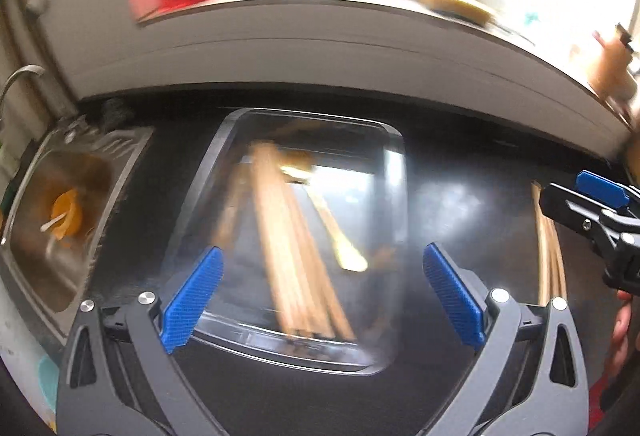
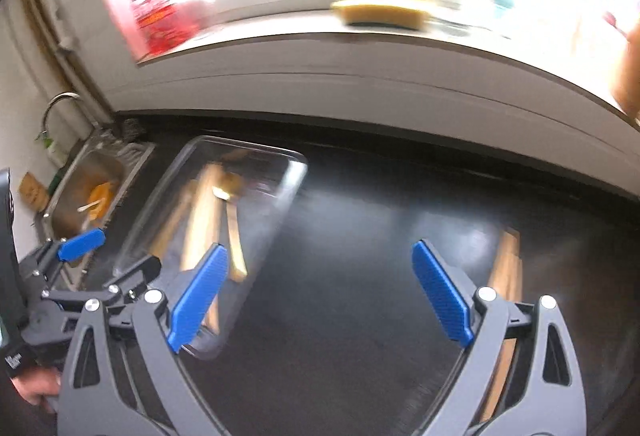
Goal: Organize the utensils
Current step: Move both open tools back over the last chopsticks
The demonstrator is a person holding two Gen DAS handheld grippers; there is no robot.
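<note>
A clear glass dish [image 1: 394, 172] sits on the dark countertop and holds several wooden chopsticks [image 1: 288, 248] and a pale wooden spoon [image 1: 344, 244]. My left gripper [image 1: 324, 296] is open and empty above the dish's near end. My right gripper [image 2: 320, 292] is open and empty over bare counter, with the dish [image 2: 288, 192] to its left. More wooden chopsticks [image 2: 506, 268] lie loose on the counter behind the right finger; they also show in the left wrist view [image 1: 550, 256]. The right gripper appears at the right edge of the left view [image 1: 588, 204]. Both views are motion-blurred.
A steel sink [image 1: 24, 236] at the left holds an orange cup [image 1: 66, 212]. A tap [image 2: 60, 104] stands behind it. A white ledge [image 2: 360, 72] runs along the back with a sponge [image 2: 380, 12] and a red packet [image 2: 160, 16].
</note>
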